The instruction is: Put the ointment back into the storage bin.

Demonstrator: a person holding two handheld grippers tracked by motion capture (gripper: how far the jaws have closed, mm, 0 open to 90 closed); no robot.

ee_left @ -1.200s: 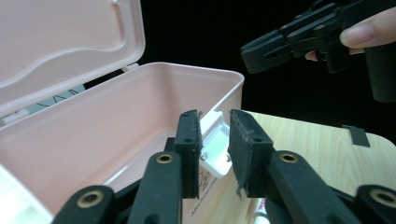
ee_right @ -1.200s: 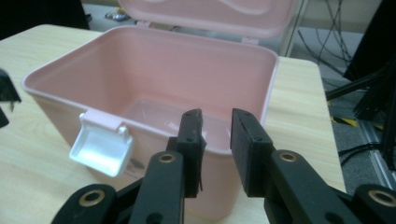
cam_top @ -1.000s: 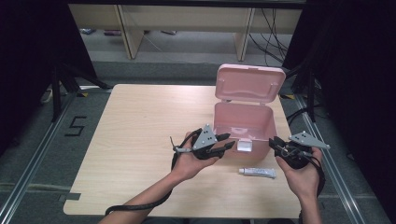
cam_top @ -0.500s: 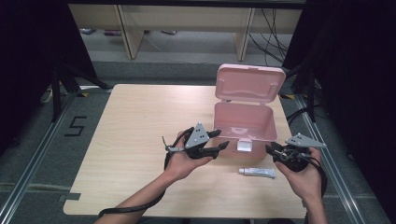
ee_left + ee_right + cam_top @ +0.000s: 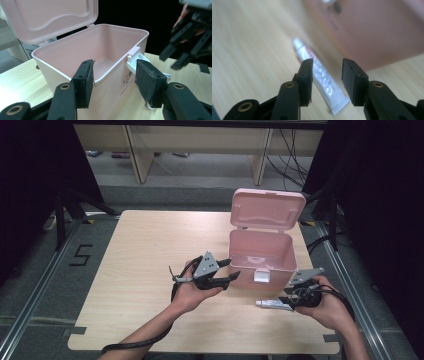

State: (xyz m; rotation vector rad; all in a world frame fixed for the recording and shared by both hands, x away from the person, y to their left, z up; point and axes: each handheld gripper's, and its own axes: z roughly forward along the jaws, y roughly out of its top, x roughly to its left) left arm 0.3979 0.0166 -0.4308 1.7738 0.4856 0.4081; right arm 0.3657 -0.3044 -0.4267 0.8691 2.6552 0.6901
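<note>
1. Pale wood tabletop [image 5: 145, 265] sits in a dim room, with dark curtains to either side and shelving legs and cables behind it in the high view.

2. An open pink box [image 5: 261, 254] stands toward 2 o'clock of the table's centre, its lid [image 5: 268, 209] tipped up and back at the 12 o'clock side, a white latch [image 5: 261, 275] hanging on its near wall.

3. A person's left hand holds the left gripper [image 5: 226, 271] just beside the box's near-left corner, at about 8 o'clock of the box. Its jaws have just been opening and now stand wide, gripping nothing.

4. From the left gripper view, the box's front rim [image 5: 112, 75] passes between the two black pads [image 5: 86, 80]; whether either pad touches the rim cannot be told.

5. A small white tube [image 5: 272, 304] lies flat on the wood at 6 o'clock of the box, near its front wall and apart from it.

6. The right gripper [image 5: 289, 301], held in the person's right hand, sits at the tube's 3 o'clock end. Its jaws have just been opening and are spread wide, with nothing clamped.

7. In the blurred right gripper view, the tube [image 5: 319, 80] runs on the table from 11 o'clock to 5 o'clock, its flat crimped end between the parted pads, the box's pink wall [image 5: 372, 32] beyond at 1 o'clock.
</note>
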